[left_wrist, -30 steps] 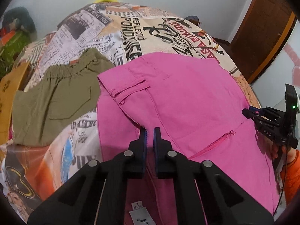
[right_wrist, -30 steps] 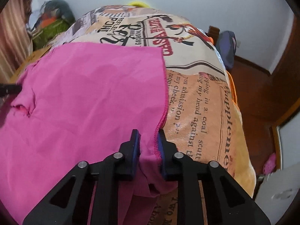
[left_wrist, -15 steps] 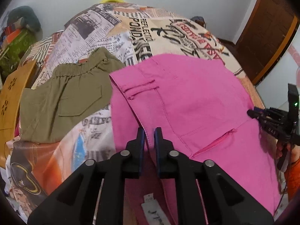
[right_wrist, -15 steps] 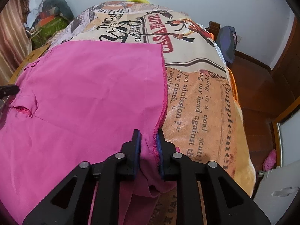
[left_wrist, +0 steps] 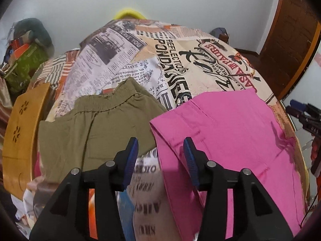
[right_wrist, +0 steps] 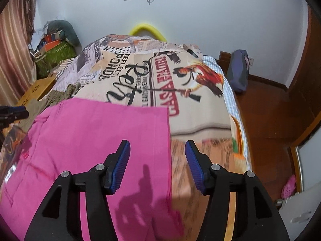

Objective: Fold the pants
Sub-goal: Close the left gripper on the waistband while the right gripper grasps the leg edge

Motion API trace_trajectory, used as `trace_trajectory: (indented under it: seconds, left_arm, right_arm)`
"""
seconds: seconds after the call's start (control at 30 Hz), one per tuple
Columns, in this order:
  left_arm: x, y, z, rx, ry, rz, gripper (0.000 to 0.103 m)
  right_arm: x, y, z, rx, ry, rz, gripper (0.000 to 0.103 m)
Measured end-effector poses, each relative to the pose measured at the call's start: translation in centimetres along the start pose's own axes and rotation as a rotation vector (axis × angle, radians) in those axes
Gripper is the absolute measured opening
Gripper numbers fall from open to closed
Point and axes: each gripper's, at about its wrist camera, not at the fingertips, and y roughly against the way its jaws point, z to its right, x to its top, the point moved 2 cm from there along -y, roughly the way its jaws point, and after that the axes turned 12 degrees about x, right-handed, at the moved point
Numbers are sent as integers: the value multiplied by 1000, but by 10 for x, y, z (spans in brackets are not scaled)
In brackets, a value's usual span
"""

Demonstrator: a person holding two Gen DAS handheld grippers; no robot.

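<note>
Lying flat on a bed covered by a newspaper-print bedspread [left_wrist: 180,60], the bright pink woven pants [left_wrist: 230,132] occupy the near right part of the left wrist view and the near left part of the right wrist view [right_wrist: 96,136], folded into a smooth, roughly rectangular panel. Left gripper [left_wrist: 160,150]: black frame with blue ribbed pads, jaws spread wide and holding nothing; its right finger hangs over the pink waistband edge, its left finger over an olive-green pair of shorts with an elastic waistband [left_wrist: 96,128], which lies just beside the pink pants on the bedspread. Right gripper [right_wrist: 157,156]: likewise released, jaws apart and empty, straddling the straight hemmed edge of the pink pants, with its shadow cast on the fabric below. Each gripper shows at the margin of the other's view. Background: an ochre wooden board with cut-out flower shapes [left_wrist: 20,132] at the left bedside, a yellow curved tube [right_wrist: 147,30] behind the bed, and a white wall [right_wrist: 200,10].
</note>
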Motion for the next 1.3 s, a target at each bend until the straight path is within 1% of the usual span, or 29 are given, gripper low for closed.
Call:
trace_trajectory:
  seconds: [0.1,0.27,0.4,0.53,0.6,0.63,0.67,0.7,0.73,0.77,0.8,0.83,0.87,0.9,1.03,1.13,1.23,1.3]
  left_arm:
    - [6,-20,2,-2,-9,-24,47]
    - [10,-52,5,-15,-32,-57,47]
    - [8,-63,8,-35,-63,-62,47]
    - [6,-67,8,-61,-66,-64,47]
    - [4,-69,7,-73,-59,-61,47]
    - [5,-70,7,-78,-55,-63,47]
    - [5,-71,7,-96,-44,-68,41]
    - [5,-71,6,-121,-34,-73,31]
    - [6,-70,7,-147,-23,-79,28]
    - [6,-69,8,-149,-21,-76,22]
    - [7,-68,10,-141,-26,-71,13]
    - [7,-67,14,-128,-39,-64,9]
    - [7,-66,16,-112,-45,-56,5]
    - [8,-64,19,-93,-53,-48,3]
    - [14,-56,22,-43,-74,-20,2]
    - [30,-35,19,-7,-89,45,2]
    - [48,-14,17,-5,-83,91,2]
    - [63,6,15,7,-69,136,2]
  right_arm:
    - [11,-21,5,-7,19,-20,53]
    - [21,-54,18,-2,29,-62,53]
    - [25,-78,28,20,31,-97,53]
    - [30,-101,37,37,15,-139,53]
    - [30,-107,37,48,24,-136,53]
    - [30,-108,36,52,32,-135,53]
    - [30,-109,34,51,37,-137,52]
    - [30,-110,33,50,40,-138,46]
    - [31,-110,31,58,48,-138,42]
    - [31,-111,30,62,56,-140,31]
    - [32,-112,28,60,64,-141,16]
    - [31,-111,25,61,74,-142,12]
    - [32,-113,24,66,80,-144,10]
    - [32,-113,21,50,90,-144,8]
    - [39,-111,16,4,104,-127,5]
    - [53,-97,20,-15,82,-81,4]
    - [71,-79,22,-28,60,-29,4]
    - [87,-59,22,-36,50,23,4]
